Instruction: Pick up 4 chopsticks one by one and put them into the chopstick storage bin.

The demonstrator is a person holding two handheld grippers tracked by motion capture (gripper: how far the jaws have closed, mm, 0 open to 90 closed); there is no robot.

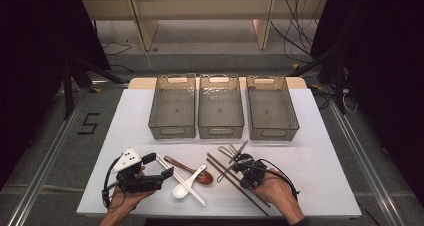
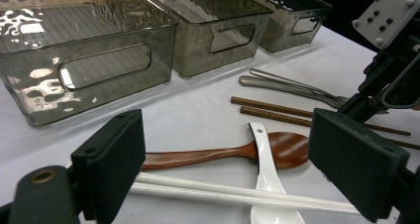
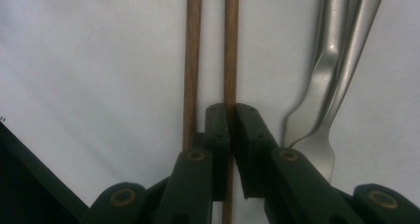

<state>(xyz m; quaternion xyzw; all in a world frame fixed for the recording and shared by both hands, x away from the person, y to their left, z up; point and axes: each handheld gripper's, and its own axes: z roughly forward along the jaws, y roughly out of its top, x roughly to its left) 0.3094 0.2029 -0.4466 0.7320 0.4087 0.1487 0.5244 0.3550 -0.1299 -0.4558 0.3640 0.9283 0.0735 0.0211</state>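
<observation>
Near the tabletop's [image 1: 320, 181] front edge, the right tool [image 3: 232, 116] had pinched shut on one thin brown wooden chopstick [image 3: 230, 45], likely light, stiff and prone to pivoting unless gripped mid-length, while the left tool [image 2: 225, 159] hovered wide open.

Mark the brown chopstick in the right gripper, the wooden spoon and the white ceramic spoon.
brown chopstick [image 3: 230, 45], right gripper view, bare shaft above the jaws.
wooden spoon [image 2: 198, 157], left gripper view, handle.
white ceramic spoon [image 2: 261, 144], left gripper view, handle.
</observation>
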